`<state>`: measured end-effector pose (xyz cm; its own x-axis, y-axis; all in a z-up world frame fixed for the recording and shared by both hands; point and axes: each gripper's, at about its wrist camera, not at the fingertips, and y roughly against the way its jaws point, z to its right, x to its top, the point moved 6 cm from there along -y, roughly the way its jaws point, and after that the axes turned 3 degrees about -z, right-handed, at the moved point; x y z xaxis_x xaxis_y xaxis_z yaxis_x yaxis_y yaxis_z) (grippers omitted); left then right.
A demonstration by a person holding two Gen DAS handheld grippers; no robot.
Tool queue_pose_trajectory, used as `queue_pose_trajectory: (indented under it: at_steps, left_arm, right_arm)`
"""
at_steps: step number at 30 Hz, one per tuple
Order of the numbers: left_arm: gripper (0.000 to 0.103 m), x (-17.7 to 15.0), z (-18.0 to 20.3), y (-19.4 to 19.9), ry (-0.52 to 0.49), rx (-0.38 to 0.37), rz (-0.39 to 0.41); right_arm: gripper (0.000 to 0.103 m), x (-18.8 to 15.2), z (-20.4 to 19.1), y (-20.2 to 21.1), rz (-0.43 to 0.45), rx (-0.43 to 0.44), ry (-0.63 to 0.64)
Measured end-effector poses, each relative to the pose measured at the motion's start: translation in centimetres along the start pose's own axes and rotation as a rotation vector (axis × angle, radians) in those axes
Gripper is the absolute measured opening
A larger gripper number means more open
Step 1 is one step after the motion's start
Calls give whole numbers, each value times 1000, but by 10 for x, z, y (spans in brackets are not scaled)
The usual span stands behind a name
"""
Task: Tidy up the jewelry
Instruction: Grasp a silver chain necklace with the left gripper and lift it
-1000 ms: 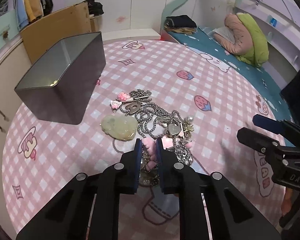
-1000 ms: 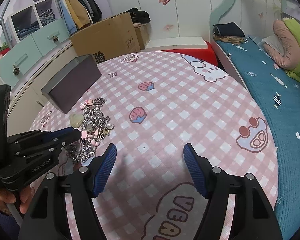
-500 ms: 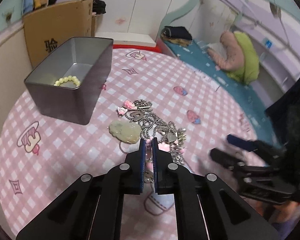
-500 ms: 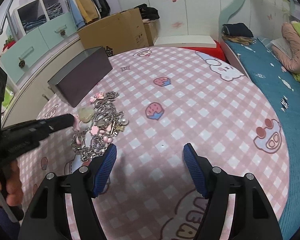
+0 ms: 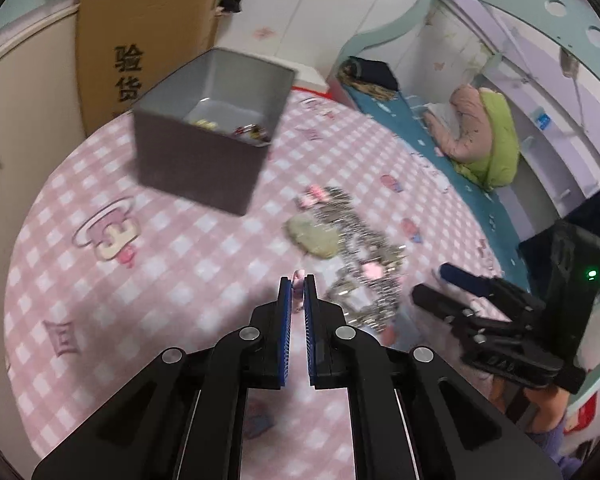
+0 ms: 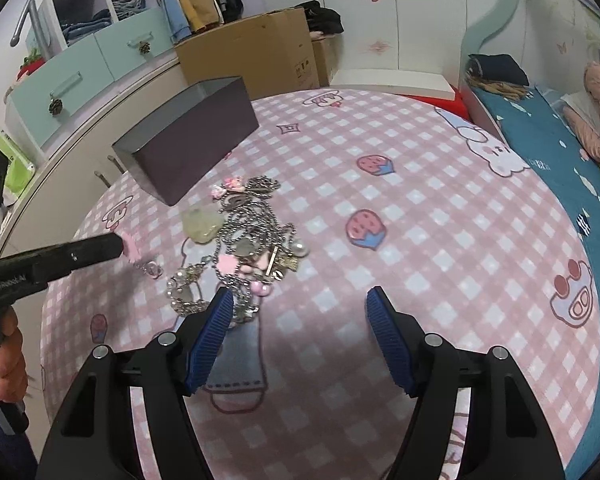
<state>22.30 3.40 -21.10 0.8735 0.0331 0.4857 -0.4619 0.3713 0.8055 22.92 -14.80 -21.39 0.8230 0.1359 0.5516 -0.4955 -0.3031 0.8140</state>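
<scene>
Left wrist view: the left gripper (image 5: 298, 286) pinches a small pink charm on a short chain (image 5: 298, 280), lifted just clear of the tangled heap of silver chains and pendants (image 5: 360, 248). The right gripper (image 6: 300, 304) waits with fingers apart (holding nothing). Beyond stands the grey metal tin (image 5: 204, 168); the charm is best carried fully over its rim before being let go.

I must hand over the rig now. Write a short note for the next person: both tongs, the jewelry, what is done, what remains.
Left tongs: shut on a pink charm, its small chain dangling, lifted clear of the pile.
Right tongs: open, empty, over the pile's near edge.
Jewelry pile: on the pink checked cloth, with a pale green pendant.
Done: some pieces lie in the grey box.
Left: box the charm, then the pile.
</scene>
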Motion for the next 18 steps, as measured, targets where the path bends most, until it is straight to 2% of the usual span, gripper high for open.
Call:
queue_pose_trajectory:
  at_steps: [9, 11, 12, 15, 18]
  left_arm:
    - [7, -12, -12, -4, -4, 15, -16]
    - [7, -13, -11, -5, -10, 7, -15]
    - [7, -13, -10, -5, -10, 5, -14]
    - [7, -14, -9, -7, -17, 5, -11]
    - [7, -14, -8, -7, -17, 3, -11]
  right_arm:
    - [66, 14, -12, -5, 26, -10, 7]
    - [59, 17, -17, -8, 19, -5, 14]
    - [50, 19, -19, -10, 20, -4, 19]
    - [46, 22, -23, -17, 2, 1, 22]
    - [45, 21, -25, -19, -8, -6, 28]
